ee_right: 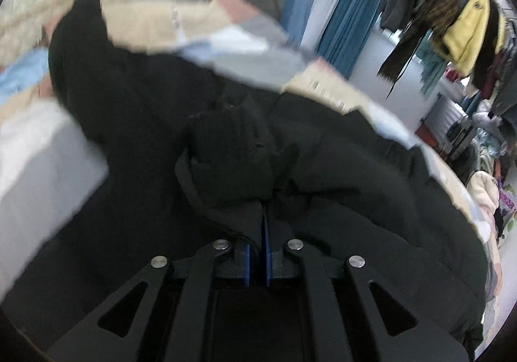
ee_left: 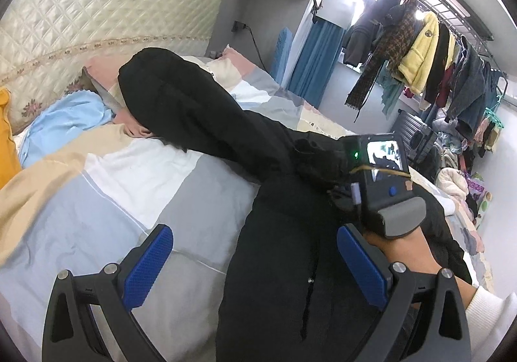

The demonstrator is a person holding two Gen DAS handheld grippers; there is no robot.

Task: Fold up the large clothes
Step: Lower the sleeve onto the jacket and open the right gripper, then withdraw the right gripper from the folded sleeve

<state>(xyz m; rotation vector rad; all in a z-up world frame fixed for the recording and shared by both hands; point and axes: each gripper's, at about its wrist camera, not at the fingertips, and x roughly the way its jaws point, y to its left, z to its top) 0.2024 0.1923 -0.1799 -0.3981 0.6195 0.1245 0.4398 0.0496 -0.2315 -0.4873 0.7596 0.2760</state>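
Lying across the patchwork bed (ee_left: 135, 181), the black coat (ee_left: 194, 116) stretched from the pillows near the quilted headboard (ee_left: 97, 6) down toward the foot of the bed, one long sleeve reaching up toward the pink pillow (ee_left: 103, 71).

The left gripper (ee_left: 255, 261) was spread wide, its blue pads (ee_left: 148, 265) well apart and holding nothing; one pad hung over the grey bedding, the other over the coat's dark body.

The right gripper (ee_right: 257, 232) was pinched tight on a bunched fold of the coat, its blue pads almost meeting with black cloth between them. In the left wrist view the body of the right gripper (ee_left: 378, 174) sat over the coat, with the person's hand (ee_left: 410, 252) behind it.

The right wrist view was blurred, so the cloth's edges were hard to read there.

A light blue garment (ee_left: 64, 122) lay crumpled beside the pillows, apart from the coat. Beyond the bed, a clothes rack (ee_left: 452, 64) carried a yellow jacket (ee_left: 420, 51) among darker garments.
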